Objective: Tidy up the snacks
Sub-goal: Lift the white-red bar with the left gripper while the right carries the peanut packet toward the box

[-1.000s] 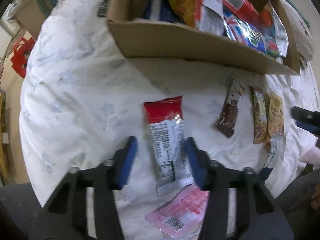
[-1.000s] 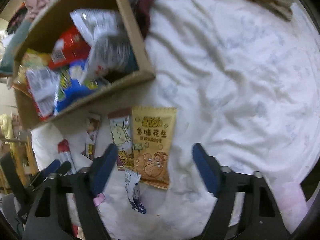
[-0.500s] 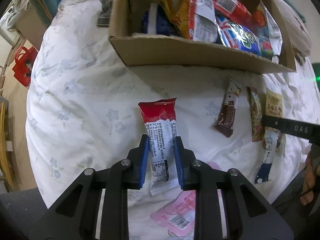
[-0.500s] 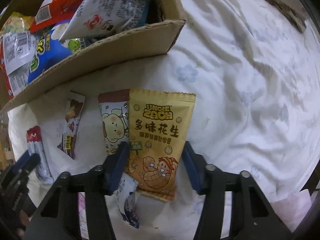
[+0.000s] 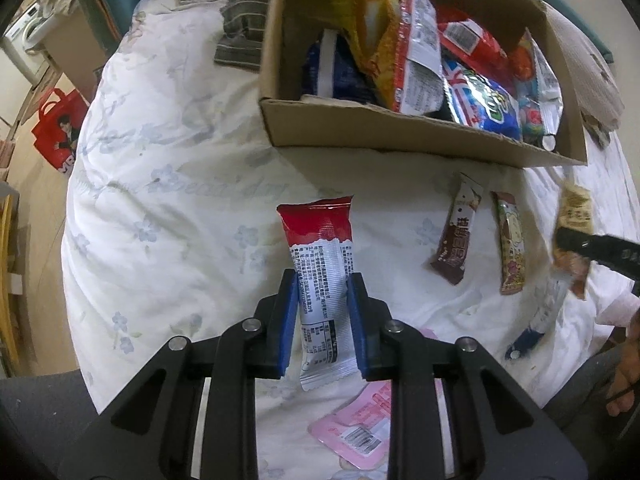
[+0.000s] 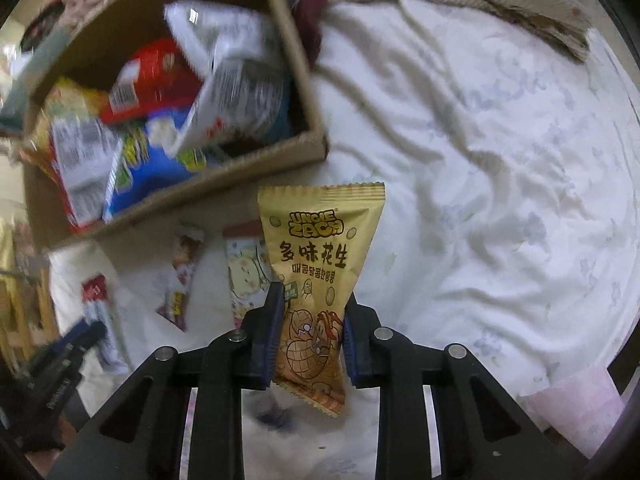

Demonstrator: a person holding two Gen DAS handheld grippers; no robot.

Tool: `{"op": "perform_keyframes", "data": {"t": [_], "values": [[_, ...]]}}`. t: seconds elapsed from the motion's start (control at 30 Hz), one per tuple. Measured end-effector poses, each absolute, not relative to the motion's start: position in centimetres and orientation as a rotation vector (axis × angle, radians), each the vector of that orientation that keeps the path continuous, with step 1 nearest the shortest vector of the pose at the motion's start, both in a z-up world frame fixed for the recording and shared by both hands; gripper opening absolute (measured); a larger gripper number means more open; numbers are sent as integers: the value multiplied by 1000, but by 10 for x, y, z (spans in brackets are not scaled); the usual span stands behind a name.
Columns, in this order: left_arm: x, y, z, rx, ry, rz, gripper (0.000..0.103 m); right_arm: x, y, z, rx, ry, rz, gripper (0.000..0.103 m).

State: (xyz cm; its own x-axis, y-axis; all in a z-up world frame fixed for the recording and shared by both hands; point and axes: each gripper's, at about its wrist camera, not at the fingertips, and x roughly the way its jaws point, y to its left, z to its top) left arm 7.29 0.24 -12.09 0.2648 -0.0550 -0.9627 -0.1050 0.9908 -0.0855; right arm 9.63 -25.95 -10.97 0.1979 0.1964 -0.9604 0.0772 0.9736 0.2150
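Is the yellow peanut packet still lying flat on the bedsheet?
No. The right tongs, just closed, pinch the yellow peanut packet, which looks lifted off the bedsheet.

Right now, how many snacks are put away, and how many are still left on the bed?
Many packets already sit in the cardboard box. The left gripper pinches a red-and-white packet; the right gripper pinches a yellow peanut bag. Left on the bed: brown bar, cartoon packet, blue-tipped packet, pink packet.
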Motion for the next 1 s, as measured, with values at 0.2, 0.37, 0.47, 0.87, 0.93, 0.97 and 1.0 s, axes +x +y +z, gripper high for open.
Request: {"op": "perform_keyframes", "data": {"t": [0.2, 0.37, 0.47, 0.87, 0.93, 0.97, 1.0], "values": [[72, 16, -116, -159, 1270, 79, 21, 91, -307, -87, 411, 1256, -28, 26], [71, 26, -98, -174, 1196, 109, 21, 85, -319, -63, 474, 1151, -28, 11], [70, 21, -87, -162, 1151, 78, 21, 103, -313, -57, 479, 1142, -5, 8], [73, 18, -95, -158, 1186, 68, 21, 115, -292, -108, 346, 1353, -59, 15], [73, 18, -94, -166, 1185, 64, 21, 116, -289, -117, 313, 1387, -76, 15], [73, 19, -94, -170, 1187, 61, 21, 117, -291, -121, 296, 1401, -96, 15], [73, 18, -94, -173, 1186, 58, 21, 117, -292, -122, 296, 1404, -103, 16]]}}
